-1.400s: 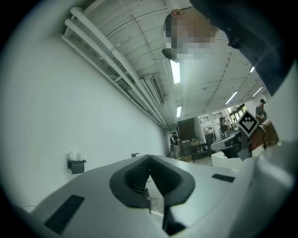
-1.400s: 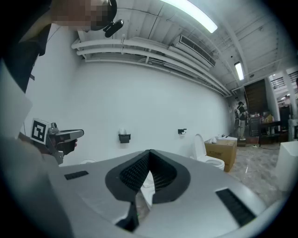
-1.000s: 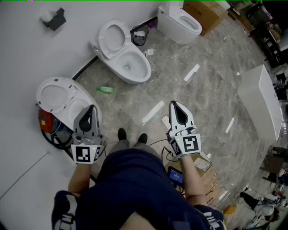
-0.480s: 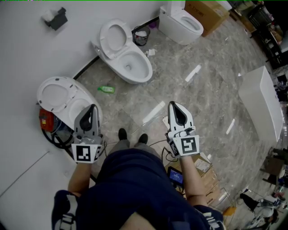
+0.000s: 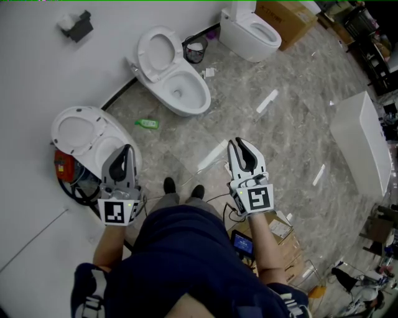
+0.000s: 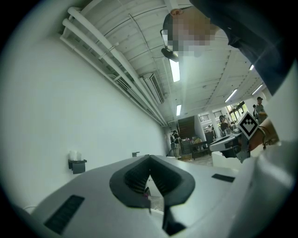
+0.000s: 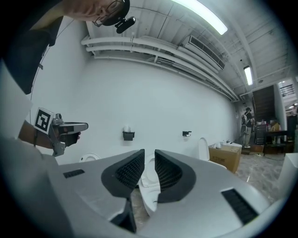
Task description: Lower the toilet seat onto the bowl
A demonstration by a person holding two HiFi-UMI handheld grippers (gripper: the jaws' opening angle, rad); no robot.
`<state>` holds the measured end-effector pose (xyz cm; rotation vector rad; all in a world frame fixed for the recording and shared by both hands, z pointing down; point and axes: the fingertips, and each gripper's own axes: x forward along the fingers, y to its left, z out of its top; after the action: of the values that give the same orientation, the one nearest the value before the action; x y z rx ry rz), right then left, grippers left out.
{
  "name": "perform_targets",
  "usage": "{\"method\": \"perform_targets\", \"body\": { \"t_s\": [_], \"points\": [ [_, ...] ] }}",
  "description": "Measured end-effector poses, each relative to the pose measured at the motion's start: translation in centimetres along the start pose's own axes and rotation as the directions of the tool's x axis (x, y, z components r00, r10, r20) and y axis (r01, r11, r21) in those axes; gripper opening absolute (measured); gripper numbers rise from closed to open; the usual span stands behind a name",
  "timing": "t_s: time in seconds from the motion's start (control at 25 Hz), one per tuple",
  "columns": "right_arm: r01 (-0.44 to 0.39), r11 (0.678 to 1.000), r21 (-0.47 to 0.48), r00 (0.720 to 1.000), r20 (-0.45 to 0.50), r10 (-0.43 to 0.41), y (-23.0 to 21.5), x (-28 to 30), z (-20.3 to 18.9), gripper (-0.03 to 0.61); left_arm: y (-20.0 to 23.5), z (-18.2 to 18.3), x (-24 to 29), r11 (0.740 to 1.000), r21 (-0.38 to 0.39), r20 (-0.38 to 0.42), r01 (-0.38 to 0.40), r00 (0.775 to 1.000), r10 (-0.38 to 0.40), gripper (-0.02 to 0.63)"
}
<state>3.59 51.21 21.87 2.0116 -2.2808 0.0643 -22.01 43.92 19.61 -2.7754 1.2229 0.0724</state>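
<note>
The middle white toilet stands by the wall with its seat [image 5: 155,49] raised above the bowl [image 5: 180,90]. Both grippers hang level over the floor, well short of it. My right gripper [image 5: 239,143] has just been opening: its jaws stand a narrow gap apart with nothing between them. In the right gripper view the toilet [image 7: 149,190] shows through that gap [image 7: 149,152]. My left gripper [image 5: 127,149] is shut and empty, beside another toilet [image 5: 87,133] whose lid is up; its tips meet in the left gripper view [image 6: 149,158].
A third toilet [image 5: 249,31] and a cardboard box [image 5: 283,18] stand at the back right. A black bin [image 5: 193,49], a green bottle [image 5: 145,123] and white strips [image 5: 211,155] lie on the marble floor. A white cabinet [image 5: 360,143] stands at right, red gear and cables [image 5: 62,166] at left.
The right gripper's jaws have parted slightly and the gripper has rolled a little. The left gripper and the toilets have not moved.
</note>
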Motion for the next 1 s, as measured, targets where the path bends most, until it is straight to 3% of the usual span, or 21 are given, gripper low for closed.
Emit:
{"method": "perform_targets", "body": {
  "t_s": [0.16, 0.4, 0.76, 1.0],
  "points": [
    [-0.019, 1.0, -0.007, 1.0, 0.017, 0.019, 0.0, 0.2, 0.3, 0.198, -0.1, -0.1, -0.1, 1.0, 0.004, 0.0, -0.001, 1.0, 0.001, 0.025],
    [-0.073, 0.997, -0.027, 0.997, 0.014, 0.074, 0.6, 0.6, 0.3, 0.308, -0.3, 0.0, -0.3, 1.0, 0.003, -0.006, -0.006, 1.0, 0.006, 0.025],
    [-0.134, 0.99, -0.032, 0.99, 0.03, 0.135, 0.1, 1.4, 0.1, 0.337, -0.6, -0.2, -0.2, 0.999, 0.014, -0.029, -0.039, 0.999, 0.04, 0.025],
    [-0.192, 0.98, -0.041, 0.98, 0.052, 0.194, -1.3, 1.0, 0.1, 0.337, -1.8, 0.0, -0.7, 0.994, 0.07, -0.033, -0.087, 0.995, 0.09, 0.025]
  ]
}}
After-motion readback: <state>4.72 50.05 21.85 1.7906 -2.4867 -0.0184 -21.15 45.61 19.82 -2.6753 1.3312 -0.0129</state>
